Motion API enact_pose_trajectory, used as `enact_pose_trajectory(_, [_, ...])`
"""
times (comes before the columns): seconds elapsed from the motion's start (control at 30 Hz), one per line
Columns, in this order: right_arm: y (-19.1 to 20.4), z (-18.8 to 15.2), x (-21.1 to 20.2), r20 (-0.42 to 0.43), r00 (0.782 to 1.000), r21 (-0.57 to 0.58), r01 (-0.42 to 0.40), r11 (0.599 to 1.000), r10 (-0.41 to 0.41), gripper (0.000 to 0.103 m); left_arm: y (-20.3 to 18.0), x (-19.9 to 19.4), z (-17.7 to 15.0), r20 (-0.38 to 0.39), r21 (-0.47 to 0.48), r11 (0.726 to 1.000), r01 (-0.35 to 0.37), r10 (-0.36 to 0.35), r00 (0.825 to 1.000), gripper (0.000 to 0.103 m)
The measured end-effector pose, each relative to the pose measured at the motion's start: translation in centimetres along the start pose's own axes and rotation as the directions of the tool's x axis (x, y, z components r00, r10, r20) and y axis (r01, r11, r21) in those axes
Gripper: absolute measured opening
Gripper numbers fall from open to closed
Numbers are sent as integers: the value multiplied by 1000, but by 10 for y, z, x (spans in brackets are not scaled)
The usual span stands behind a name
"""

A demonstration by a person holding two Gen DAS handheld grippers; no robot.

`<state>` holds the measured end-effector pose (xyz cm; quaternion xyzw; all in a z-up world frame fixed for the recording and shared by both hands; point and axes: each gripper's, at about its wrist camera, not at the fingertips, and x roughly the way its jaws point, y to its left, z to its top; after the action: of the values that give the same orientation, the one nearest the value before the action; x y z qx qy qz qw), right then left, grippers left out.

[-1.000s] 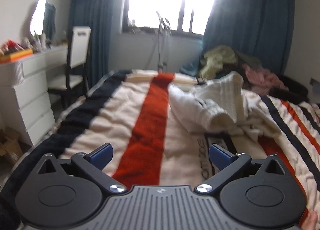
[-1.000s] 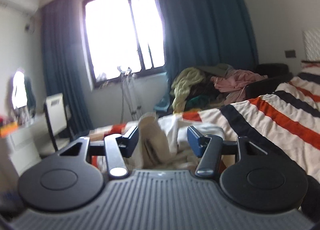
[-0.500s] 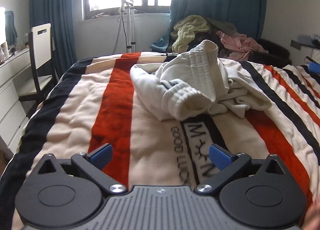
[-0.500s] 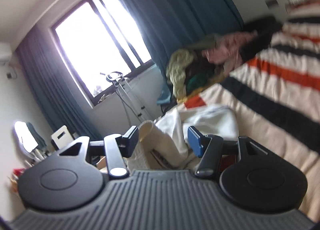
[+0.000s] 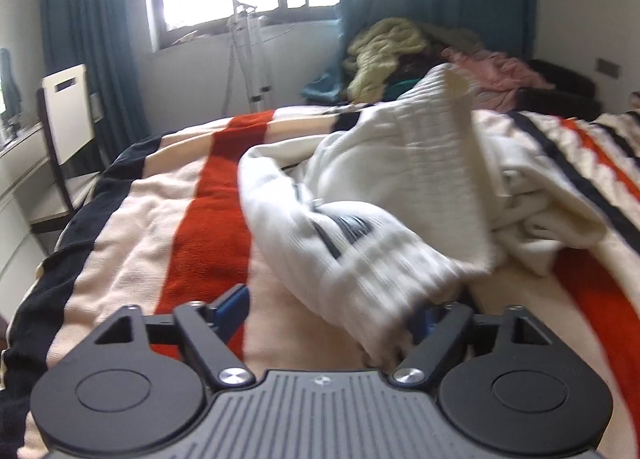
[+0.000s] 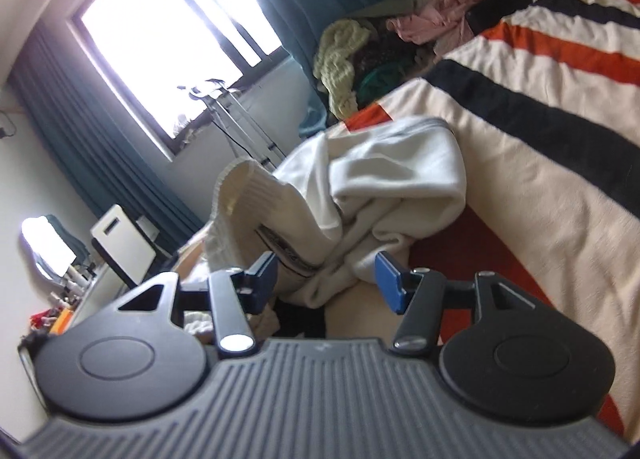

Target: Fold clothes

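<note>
A crumpled white sweatshirt point(image 5: 400, 179) with ribbed cuffs and a dark print lies on the bed's striped blanket point(image 5: 132, 243). My left gripper point(image 5: 328, 315) is low over the blanket, and its jaws are closing. A blurred ribbed cuff lies between them against the right finger, while the left pad point(image 5: 234, 305) stands clear of the cloth. In the right wrist view, tilted, the sweatshirt point(image 6: 392, 179) is just ahead. My right gripper point(image 6: 326, 279) is open, with the garment's lower edge reaching in between its blue pads without being pressed.
A heap of other clothes point(image 5: 384, 47) sits past the bed's far end under the blue curtains. A white-backed chair point(image 5: 68, 107) and a white dresser point(image 5: 16, 179) stand left of the bed. A metal stand point(image 5: 248, 43) is by the window.
Both grippers have come down closer to the sweatshirt. The left jaws have narrowed and the cuff now lies between them. The right view has rolled and its jaws keep their width.
</note>
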<state>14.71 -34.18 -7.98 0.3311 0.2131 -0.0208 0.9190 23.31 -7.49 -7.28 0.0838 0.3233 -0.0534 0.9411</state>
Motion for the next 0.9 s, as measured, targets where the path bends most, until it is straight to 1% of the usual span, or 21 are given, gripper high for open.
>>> enact_pose_trajectory(0.03, [-1, -3, 6, -13, 1000, 2, 8, 1000, -8, 58, 5, 4, 3, -3, -25, 1000, -15, 14, 1000, 53])
enact_pose_trajectory(0.1, [-2, -9, 20, -39, 999, -1, 27, 1000, -27, 58, 20, 7, 10, -2, -112, 993, -22, 22, 1000, 19])
enact_pose_trajectory(0.13, [-1, -11, 26, -48, 998, -4, 34, 999, -34, 58, 28, 6, 13, -1, -151, 988, -15, 15, 1000, 18])
enact_pose_trajectory(0.17, [1, -13, 30, -52, 998, -10, 31, 999, -32, 58, 35, 3, 16, 5, -165, 986, 0, 1, 1000, 18])
enact_pose_trajectory(0.3, [9, -20, 44, -65, 998, -37, 21, 999, -24, 58, 59, -13, 25, 41, -182, 982, 58, -51, 998, 14])
enact_pose_trajectory(0.33, [12, -22, 44, -55, 998, -55, 26, 998, -29, 58, 65, -20, 27, 54, -179, 981, 77, -68, 996, 14])
enact_pose_trajectory(0.43, [16, -23, 40, -34, 999, -81, 15, 997, -18, 57, 88, -50, 24, 111, -200, 977, 72, -50, 993, 13])
enact_pose_trajectory(0.5, [18, -24, 35, -9, 1000, -90, 7, 996, -8, 57, 111, -68, 21, 143, -231, 970, 76, -43, 989, 12])
enact_pose_trajectory(0.57, [25, -28, 31, 16, 1000, -141, 18, 990, -16, 57, 135, -85, 18, 169, -265, 961, 85, -40, 985, 11])
enact_pose_trajectory(0.6, [28, -30, 31, 12, 1000, -162, 12, 987, -10, 57, 146, -90, 17, 178, -278, 957, 85, -35, 983, 11])
enact_pose_trajectory(0.7, [43, -39, 27, -27, 999, -225, -23, 974, 18, 58, 171, -93, 14, 188, -300, 951, 81, -24, 982, 11])
enact_pose_trajectory(0.77, [53, -47, 22, -58, 998, -280, -37, 959, 21, 58, 183, -87, 8, 186, -310, 948, 67, -8, 982, 11])
enact_pose_trajectory(0.8, [58, -52, 20, -65, 998, -315, -28, 949, 8, 58, 188, -84, 4, 183, -317, 946, 61, -2, 983, 11])
enact_pose_trajectory(0.9, [61, -58, 20, -88, 995, -363, 7, 932, -42, 58, 199, -67, -11, 166, -350, 934, 73, -15, 986, 11])
